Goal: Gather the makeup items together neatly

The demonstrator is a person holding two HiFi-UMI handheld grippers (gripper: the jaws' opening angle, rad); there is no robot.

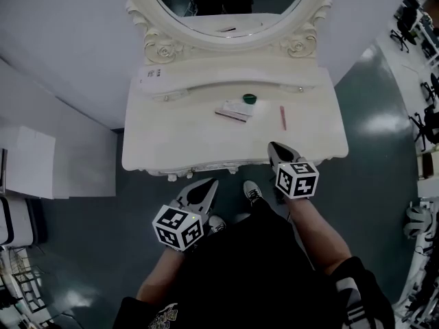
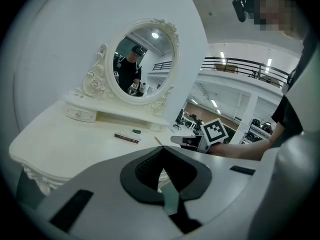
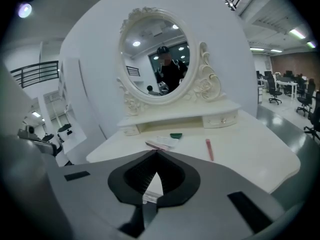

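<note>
On the white vanity table lie three makeup items: a flat palette case, a small green round pot just behind it, and a pink pencil to the right. My right gripper is shut and empty, its tip over the table's front edge, short of the pencil. The left gripper is also shut and empty, held below the front edge and off the table. The right gripper view shows the case, pot and pencil ahead of the closed jaws.
An oval mirror in an ornate frame stands on a raised drawer shelf at the table's back. A white cabinet sits on the floor at left. Office chairs stand far right. The person's shoes are under the front edge.
</note>
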